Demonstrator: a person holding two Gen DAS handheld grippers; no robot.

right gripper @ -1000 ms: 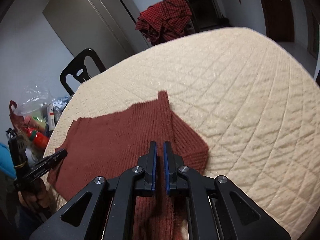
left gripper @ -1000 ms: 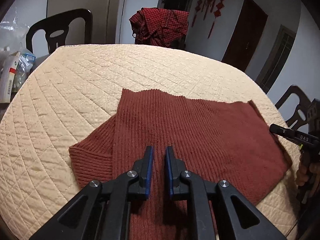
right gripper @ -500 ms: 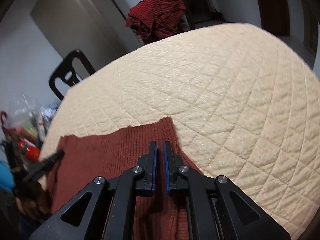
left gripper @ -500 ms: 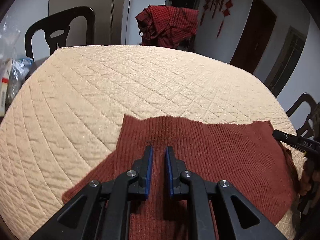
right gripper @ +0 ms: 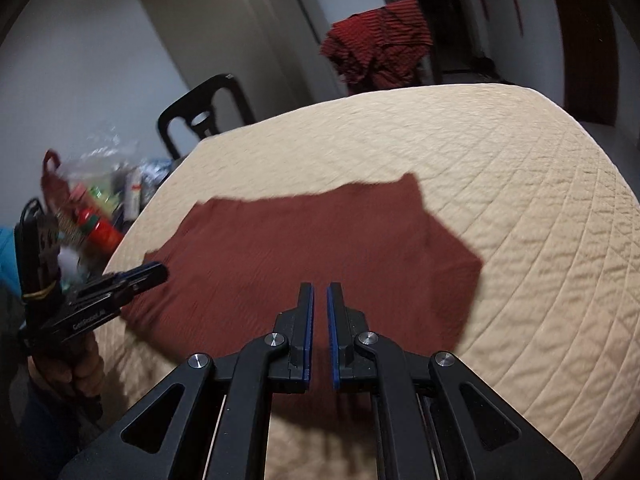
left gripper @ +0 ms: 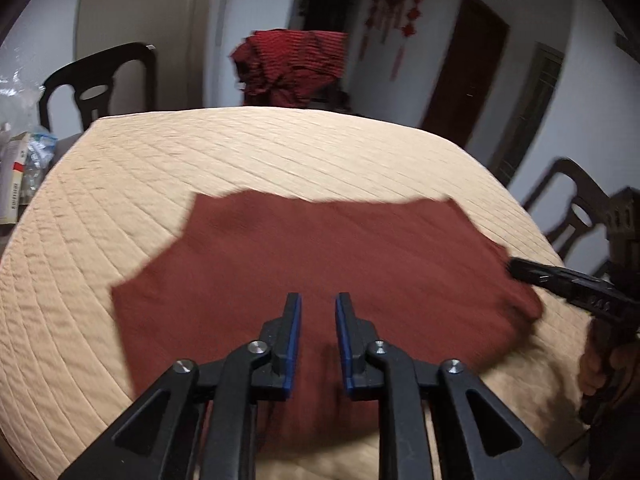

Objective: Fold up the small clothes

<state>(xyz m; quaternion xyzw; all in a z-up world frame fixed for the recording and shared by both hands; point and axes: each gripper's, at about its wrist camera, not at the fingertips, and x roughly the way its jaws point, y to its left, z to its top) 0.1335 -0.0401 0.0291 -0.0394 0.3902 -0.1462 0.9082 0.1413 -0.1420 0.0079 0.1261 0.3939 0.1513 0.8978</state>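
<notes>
Now hovering above a rust-red sweater (left gripper: 320,264) lying spread on the quilted beige bench (left gripper: 240,152), toward its near edge. Left tongs (left gripper: 318,312) standing parted with a clear gap, gripping nothing, poised over the garment's near middle. Right tongs (right gripper: 318,304) standing nearly closed, only a thin slit showing between the blue pads, nothing visibly pinched. Both views blurring. Showing beyond the bench: a dark chair (left gripper: 100,80) and a heap of red checked cloth (left gripper: 288,64).
</notes>
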